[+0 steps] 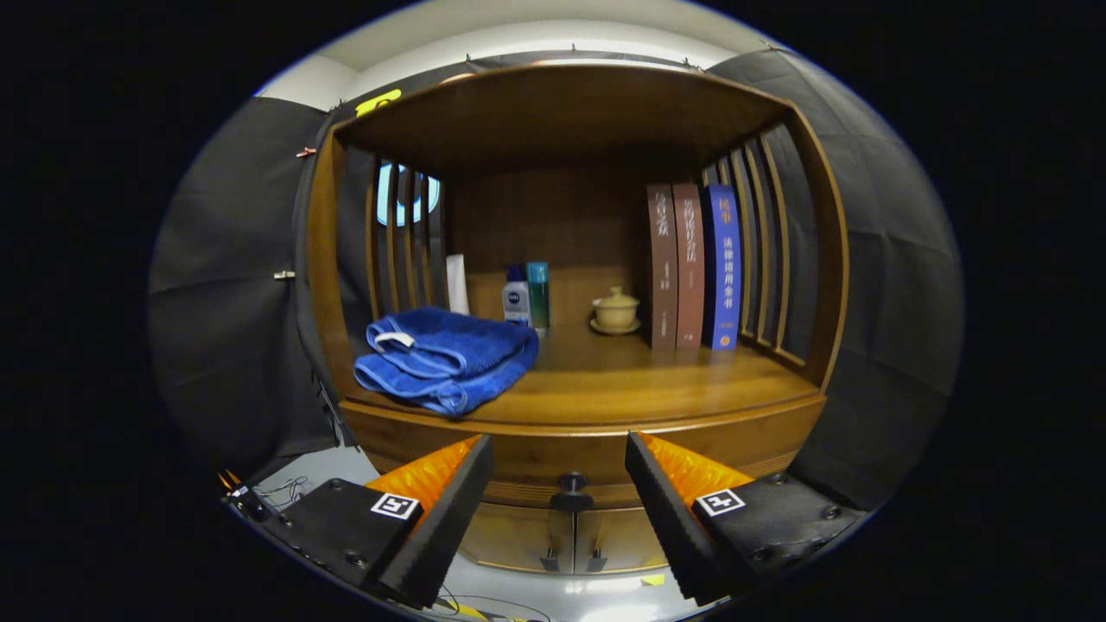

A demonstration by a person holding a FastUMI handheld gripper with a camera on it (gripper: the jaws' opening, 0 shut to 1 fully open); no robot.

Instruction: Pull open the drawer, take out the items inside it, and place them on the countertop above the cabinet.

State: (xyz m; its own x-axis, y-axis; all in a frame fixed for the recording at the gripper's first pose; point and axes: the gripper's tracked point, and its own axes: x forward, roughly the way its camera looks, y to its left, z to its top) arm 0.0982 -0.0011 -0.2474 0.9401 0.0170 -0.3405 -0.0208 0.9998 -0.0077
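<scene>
The cabinet [570,432] is standing ahead of the gripper [560,462], and everything here is told from its drawer knob [571,482]. The knob is sitting between the two fingers, a little beyond their tips. The fingers are standing wide apart and are touching nothing.

The drawer [553,453] is sitting shut behind the knob, so what is inside it is hidden. Below the knob, two small doors [566,536] are showing with little handles, and the fingers are covering their outer parts.

Above the knob, the countertop [622,380] is holding a few things under a wooden roof. A folded blue towel [445,358] is lying up and to the left of the knob, near the front edge. Farther back, two bottles [527,295] are standing side by side, with a white thing [457,283] left of them that is hard to make out. A small lidded cup [616,309] is sitting on a saucer up and a bit right of the knob. Three books [691,266] are standing upright to the right of the cup, against wooden slats [756,250].

More slats are standing behind the towel. Thin wires [285,492] are lying on the floor to the left of the knob.
</scene>
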